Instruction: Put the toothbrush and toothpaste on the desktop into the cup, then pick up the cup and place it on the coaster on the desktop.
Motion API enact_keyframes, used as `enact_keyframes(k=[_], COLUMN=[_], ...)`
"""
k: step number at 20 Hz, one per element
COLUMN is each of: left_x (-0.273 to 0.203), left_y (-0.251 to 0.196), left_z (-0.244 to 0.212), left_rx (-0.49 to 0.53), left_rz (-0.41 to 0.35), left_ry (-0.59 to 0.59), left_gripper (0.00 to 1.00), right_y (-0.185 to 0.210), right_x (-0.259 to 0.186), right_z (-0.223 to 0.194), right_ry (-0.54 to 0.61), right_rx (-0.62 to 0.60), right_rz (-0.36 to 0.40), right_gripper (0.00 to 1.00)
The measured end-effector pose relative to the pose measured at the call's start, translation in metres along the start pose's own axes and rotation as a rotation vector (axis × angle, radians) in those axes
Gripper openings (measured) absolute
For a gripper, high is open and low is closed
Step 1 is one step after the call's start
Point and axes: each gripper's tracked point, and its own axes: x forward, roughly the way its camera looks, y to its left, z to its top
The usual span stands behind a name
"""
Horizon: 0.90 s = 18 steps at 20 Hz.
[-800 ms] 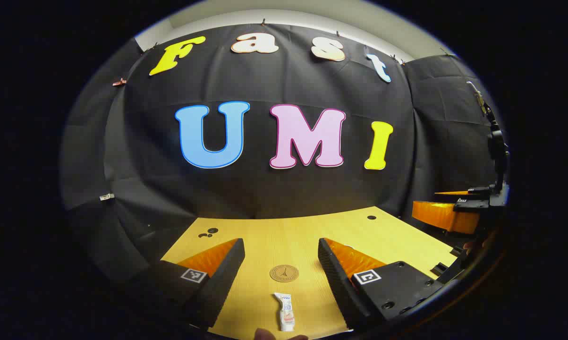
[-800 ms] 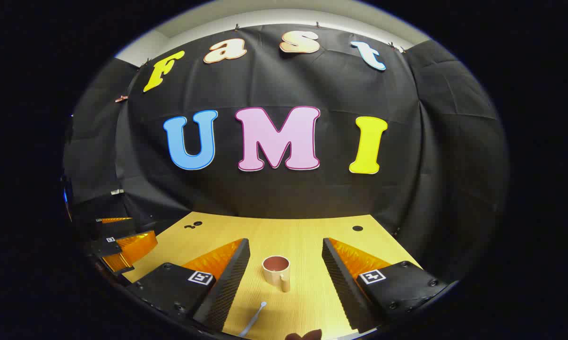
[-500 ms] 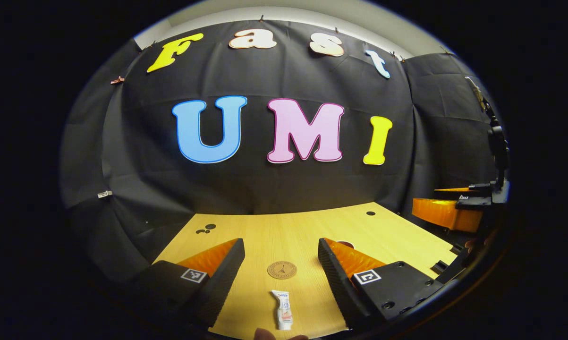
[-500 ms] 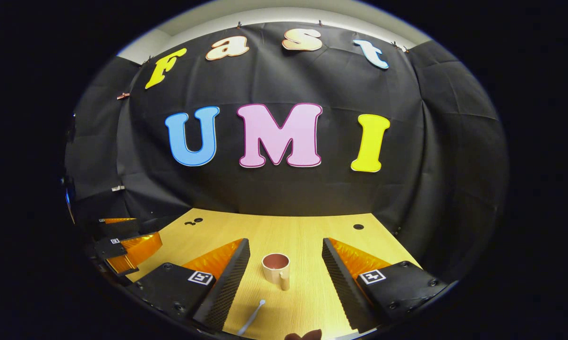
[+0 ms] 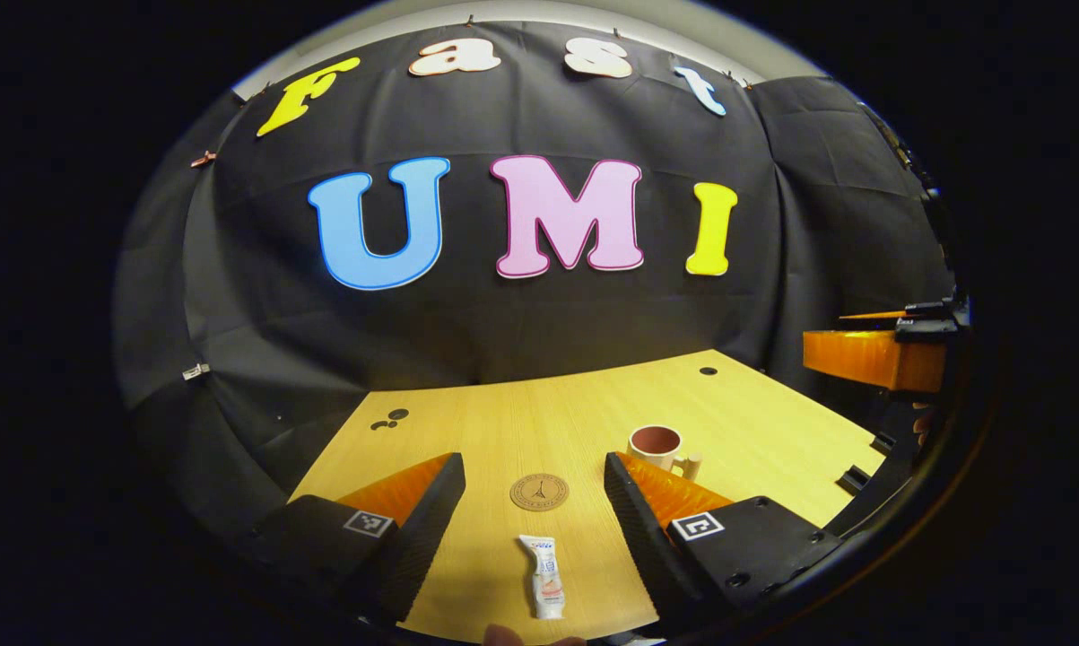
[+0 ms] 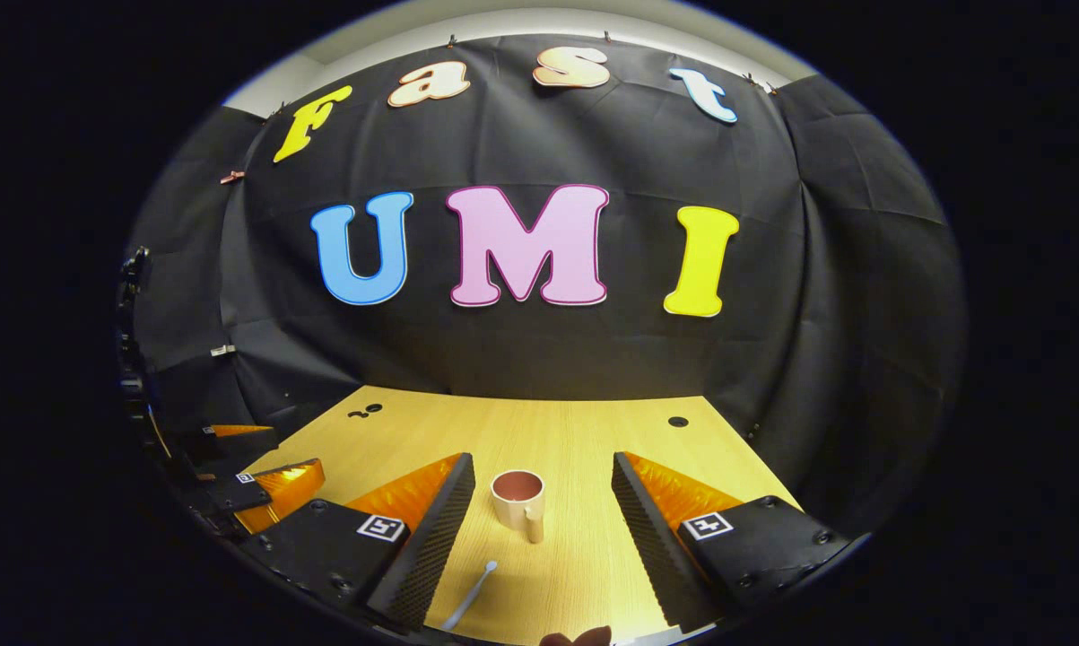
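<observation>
In the left gripper view a small white toothpaste tube lies on the wooden desktop between my open left gripper. Just beyond the tube sits a round brown coaster. The cream cup with a dark inside stands farther right, partly behind my right finger. In the right gripper view the same cup stands upright, handle toward me, centred between my open right gripper. A white toothbrush lies near the front edge, nearer than the cup. Both grippers hold nothing.
The other gripper hangs at the right edge of the left gripper view; in the right gripper view the other gripper sits low at the left. Small dark holes mark the desktop's far corners. Black cloth walls close the back.
Both cameras have tilted down a little and risen, so more desktop shows. In the left gripper view the cup has come out from behind the right finger.
</observation>
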Motion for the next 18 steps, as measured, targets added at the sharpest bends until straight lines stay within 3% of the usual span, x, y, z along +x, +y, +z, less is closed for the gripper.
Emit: enact_keyframes(k=[5, 13, 18], left_x=[0.025, 0.071, 0.089], left_y=[-0.02, -0.015, -0.013], left_z=[-0.052, -0.157, -0.206], left_rx=[-0.016, 0.064, 0.065], left_rz=[-0.046, 0.006, 0.031], left_ry=[0.121, 0.338, 0.471], left_gripper=[0.97, 1.0, 0.94], right_y=[-0.011, -0.024, -0.034], right_x=[-0.003, -0.003, -0.002], right_z=[-0.018, -0.058, -0.067], right_ry=[0.048, 0.162, 0.194], right_rx=[-0.002, 0.045, 0.045], right_rz=[-0.011, -0.018, -0.024], right_gripper=[0.95, 0.95, 0.95])
